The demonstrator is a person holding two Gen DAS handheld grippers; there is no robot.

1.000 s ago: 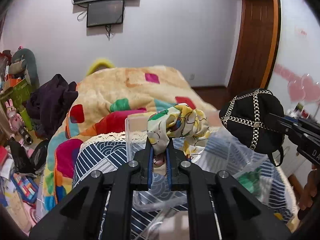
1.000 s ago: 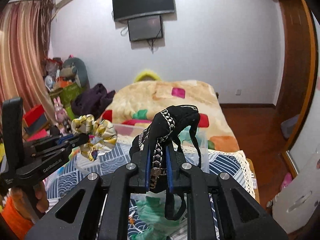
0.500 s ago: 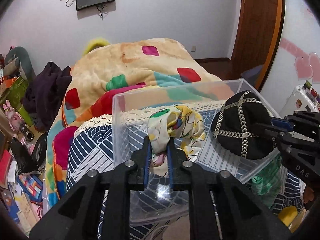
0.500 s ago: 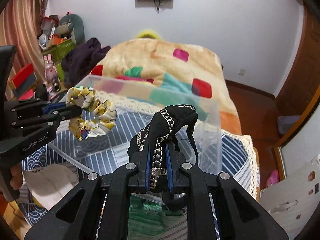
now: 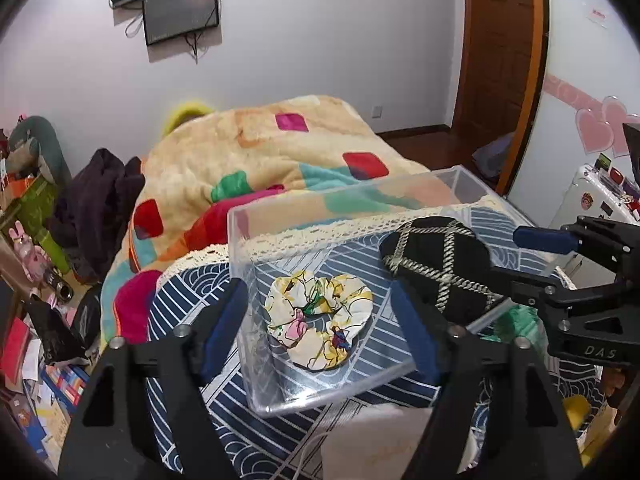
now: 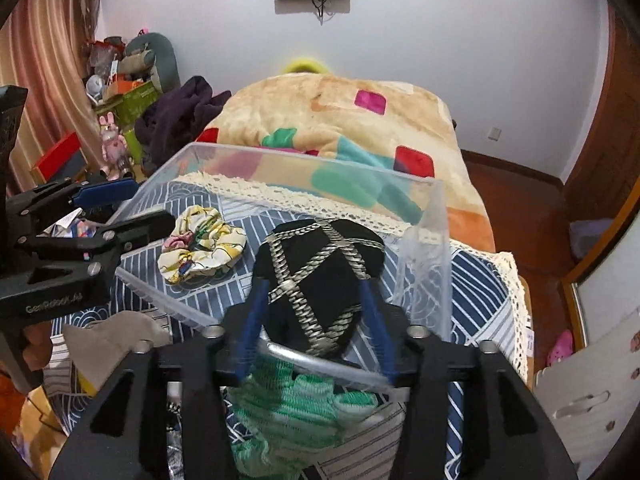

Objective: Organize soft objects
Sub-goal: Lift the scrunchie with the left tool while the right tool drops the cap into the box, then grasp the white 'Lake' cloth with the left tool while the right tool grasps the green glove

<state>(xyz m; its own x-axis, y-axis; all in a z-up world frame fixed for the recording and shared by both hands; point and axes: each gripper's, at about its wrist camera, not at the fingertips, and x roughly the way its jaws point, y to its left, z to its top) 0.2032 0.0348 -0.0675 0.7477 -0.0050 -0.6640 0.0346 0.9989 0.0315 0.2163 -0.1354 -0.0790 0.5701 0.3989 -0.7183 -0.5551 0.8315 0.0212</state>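
Observation:
A clear plastic bin stands on the striped blue cloth. A yellow floral scrunchie lies loose on the bin floor. A black cap with silver chains rests in the bin against its near wall. My left gripper is open wide above the scrunchie, not touching it. My right gripper is open, its blue fingers on either side of the cap.
A green knitted item lies outside the bin under the right gripper. A grey cloth lies at the left. A colourful blanket covers the bed behind. Clutter fills the floor at left.
Both grippers moved down over the bin and opened. The scrunchie dropped from the left gripper onto the bin floor; the cap left the right gripper and sits in the bin.

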